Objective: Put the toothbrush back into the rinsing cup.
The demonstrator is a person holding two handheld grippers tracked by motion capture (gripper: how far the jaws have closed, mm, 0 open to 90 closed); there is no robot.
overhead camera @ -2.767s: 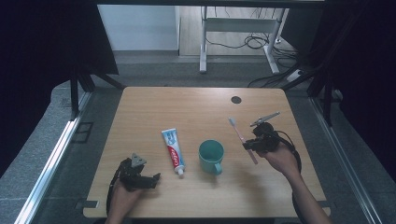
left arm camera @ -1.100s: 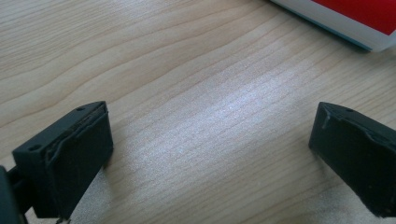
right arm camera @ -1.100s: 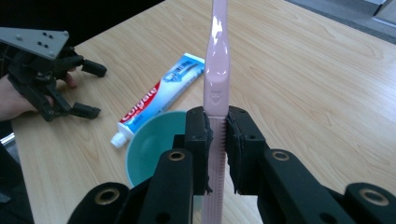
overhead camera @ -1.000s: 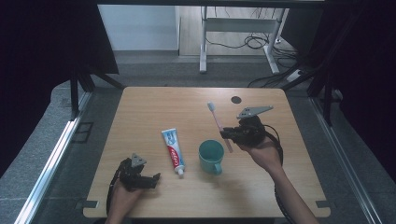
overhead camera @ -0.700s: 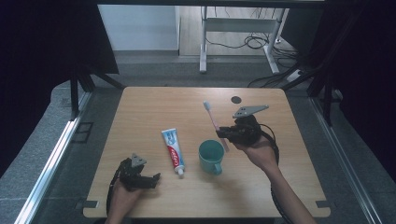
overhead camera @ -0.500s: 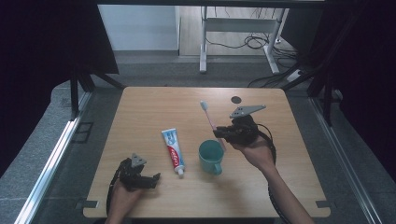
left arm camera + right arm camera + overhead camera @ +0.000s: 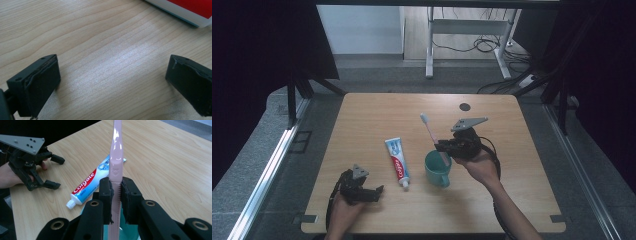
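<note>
Since the earlier frames I have carried the pink toothbrush [image 7: 432, 134] from the right part of the table [image 7: 532, 190] to above the teal mug [image 7: 437, 170]. My right gripper [image 7: 116, 192] is clamped on its handle, lower end over the mug's mouth, head tilted up. Lowering and releasing are left, I judge. My left gripper [image 7: 373, 192] rests near the Colgate toothpaste tube [image 7: 397, 161], jaws wide apart, empty
</note>
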